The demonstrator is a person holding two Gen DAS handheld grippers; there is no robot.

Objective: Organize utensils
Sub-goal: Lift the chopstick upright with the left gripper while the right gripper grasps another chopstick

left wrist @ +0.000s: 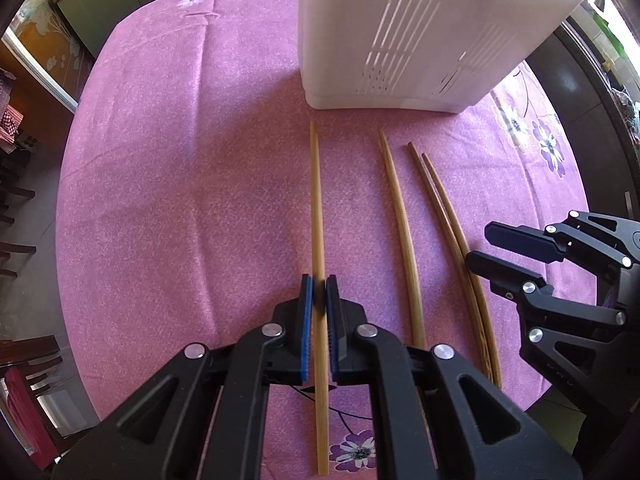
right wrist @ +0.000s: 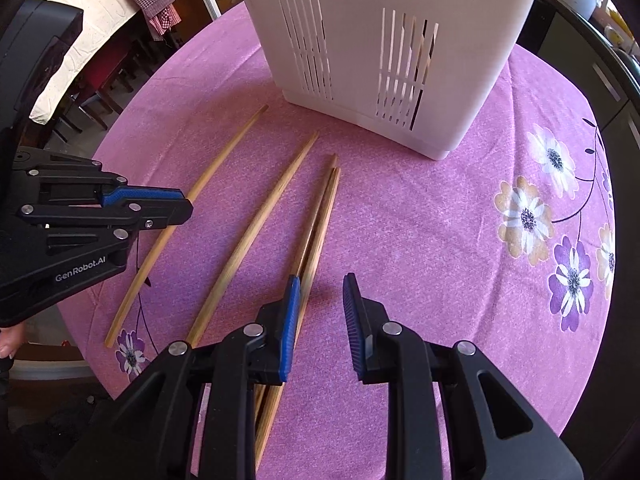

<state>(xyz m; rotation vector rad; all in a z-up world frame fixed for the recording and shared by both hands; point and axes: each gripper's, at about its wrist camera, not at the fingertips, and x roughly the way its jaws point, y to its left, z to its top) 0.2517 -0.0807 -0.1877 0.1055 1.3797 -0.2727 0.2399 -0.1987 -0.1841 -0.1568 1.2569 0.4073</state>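
Observation:
Several wooden chopsticks lie side by side on the pink cloth in front of a white slotted utensil holder (left wrist: 400,32) (right wrist: 360,40). My left gripper (left wrist: 319,284) (right wrist: 186,203) is shut on the leftmost pale chopstick (left wrist: 317,200) (right wrist: 232,144), gripping it near mid-length; I cannot tell whether it is off the cloth. A second pale chopstick (left wrist: 400,216) (right wrist: 256,216) lies free beside it. My right gripper (right wrist: 322,280) (left wrist: 480,245) is open above the darker pair (right wrist: 320,216) (left wrist: 440,200). Its left finger covers that pair, and only bare cloth shows between the fingers.
The round table's pink flowered cloth (right wrist: 440,220) stretches to the right of the chopsticks. Its edge drops off close behind both grippers. Chairs and dark furniture (left wrist: 16,248) stand beyond the table's left edge.

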